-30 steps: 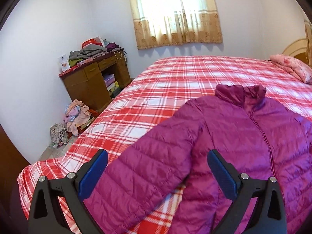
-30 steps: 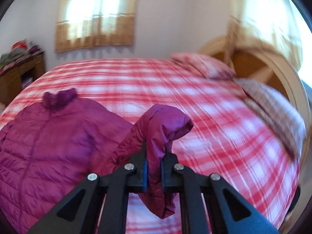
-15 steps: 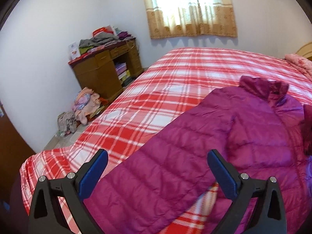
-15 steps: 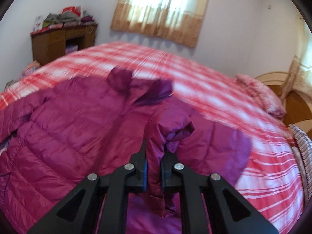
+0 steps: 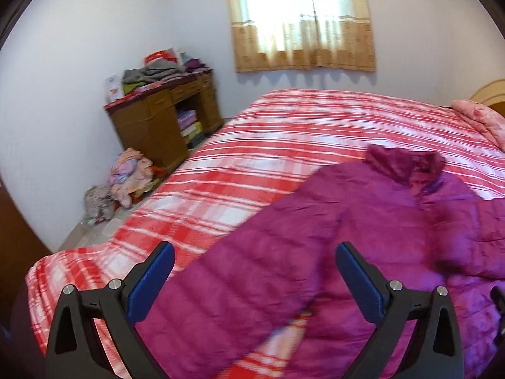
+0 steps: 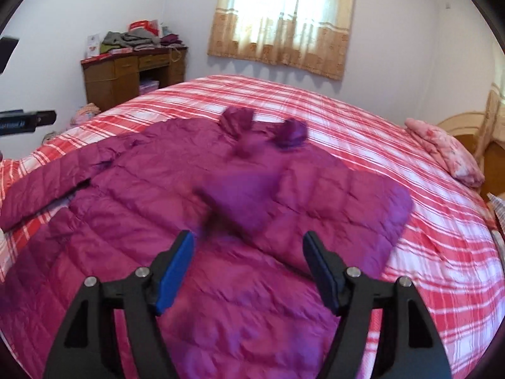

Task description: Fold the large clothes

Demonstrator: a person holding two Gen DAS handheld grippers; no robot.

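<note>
A magenta quilted puffer jacket (image 6: 176,221) lies front up on a red and white plaid bed (image 6: 394,164). Its right sleeve (image 6: 315,195) lies folded across the chest, blurred. Its left sleeve (image 5: 252,284) stretches flat toward the bed's near left corner, and it also shows in the right wrist view (image 6: 53,180). My left gripper (image 5: 252,271) is open and empty above that sleeve. My right gripper (image 6: 249,259) is open and empty above the jacket's body.
A wooden desk (image 5: 157,123) piled with folded clothes stands by the left wall. A heap of clothes (image 5: 126,180) lies on the floor beside the bed. A pink pillow (image 6: 445,151) and a wooden headboard (image 6: 464,126) are at the right.
My right gripper carried the right sleeve over the jacket's chest, opened and let it go. My left gripper stayed open and shifted slightly over the left sleeve.
</note>
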